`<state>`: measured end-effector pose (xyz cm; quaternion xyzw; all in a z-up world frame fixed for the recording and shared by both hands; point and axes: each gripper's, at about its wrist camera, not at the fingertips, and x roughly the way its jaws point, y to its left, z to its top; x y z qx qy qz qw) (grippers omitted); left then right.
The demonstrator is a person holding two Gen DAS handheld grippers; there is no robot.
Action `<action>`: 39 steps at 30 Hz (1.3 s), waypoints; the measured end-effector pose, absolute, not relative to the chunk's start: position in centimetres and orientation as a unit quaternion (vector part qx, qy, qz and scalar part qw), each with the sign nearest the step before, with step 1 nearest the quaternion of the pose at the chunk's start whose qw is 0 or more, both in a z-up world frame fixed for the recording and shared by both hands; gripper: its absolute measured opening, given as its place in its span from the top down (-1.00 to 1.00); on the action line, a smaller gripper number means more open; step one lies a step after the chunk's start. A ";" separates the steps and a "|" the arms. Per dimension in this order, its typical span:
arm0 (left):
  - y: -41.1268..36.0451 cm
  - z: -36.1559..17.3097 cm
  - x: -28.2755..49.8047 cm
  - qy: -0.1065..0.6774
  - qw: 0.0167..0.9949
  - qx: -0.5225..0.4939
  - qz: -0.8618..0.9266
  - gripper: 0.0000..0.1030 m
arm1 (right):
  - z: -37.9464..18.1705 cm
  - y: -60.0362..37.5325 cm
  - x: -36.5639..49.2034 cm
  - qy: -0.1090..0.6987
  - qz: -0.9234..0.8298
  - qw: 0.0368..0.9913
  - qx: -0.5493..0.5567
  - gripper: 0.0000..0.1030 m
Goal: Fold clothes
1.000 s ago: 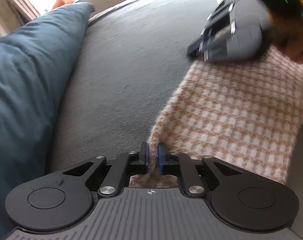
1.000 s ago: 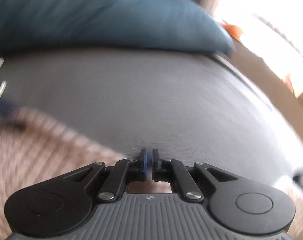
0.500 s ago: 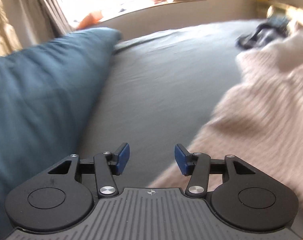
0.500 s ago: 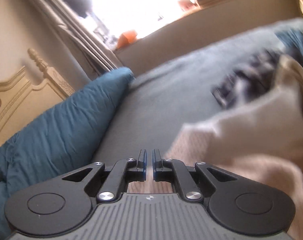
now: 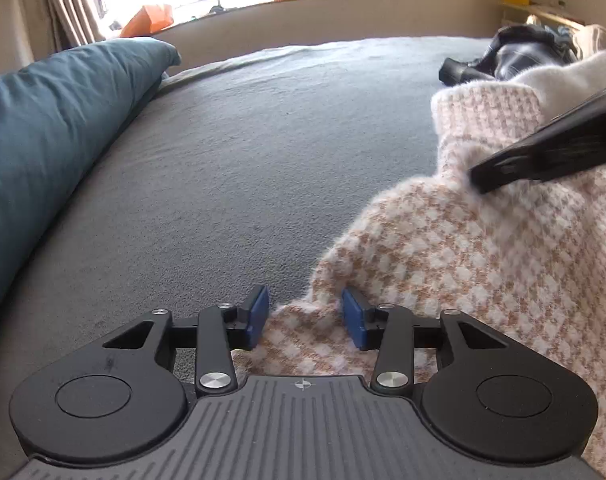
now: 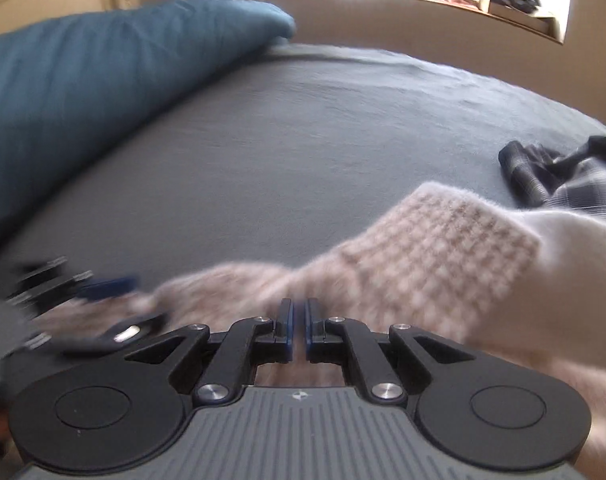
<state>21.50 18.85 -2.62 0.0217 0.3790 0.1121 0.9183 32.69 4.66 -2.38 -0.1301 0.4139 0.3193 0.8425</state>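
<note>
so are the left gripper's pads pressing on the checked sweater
Apart. The left wrist view shows the left gripper open, the checked sweater lying between its pads with gaps either side.

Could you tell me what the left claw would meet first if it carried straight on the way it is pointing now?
Probably the edge of the checked sweater lying between the open left claw pads, then the grey bedcover; depth is unclear.

Black hand-held gripper (image 5: pixel 305 318), blue pads (image 5: pixel 258 314), silver screws

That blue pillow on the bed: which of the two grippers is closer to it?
Left. The left gripper sits at the checked sweater's edge, on the blue pillow's side; the right gripper is over the sweater, farther from it.
</note>
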 end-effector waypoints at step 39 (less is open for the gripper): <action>9.2 4.1 6.6 0.390 0.920 0.024 -0.015 -0.08 | 2.4 -30.0 10.1 0.469 0.352 0.808 -0.053 0.60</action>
